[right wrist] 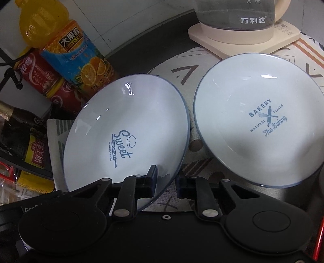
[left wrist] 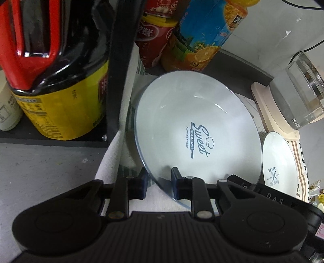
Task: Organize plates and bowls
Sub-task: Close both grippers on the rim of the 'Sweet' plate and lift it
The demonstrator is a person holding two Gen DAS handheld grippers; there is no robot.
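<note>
Both tongs, left (left wrist: 159,180) and right (right wrist: 167,182), angle downward, clamped on the Sweet plate's (left wrist: 194,125) rim

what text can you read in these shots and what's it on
"Sweet BAKERY ALWAYS FRESH": near plate
"BAKERY NATURAL FLAVOR The Baking": second plate
"万利达": glass kettle
"大果粒": orange juice bottle
"DAS": black gripper body
Red can, yellow-label bottle: print blurred, unreadable
</note>
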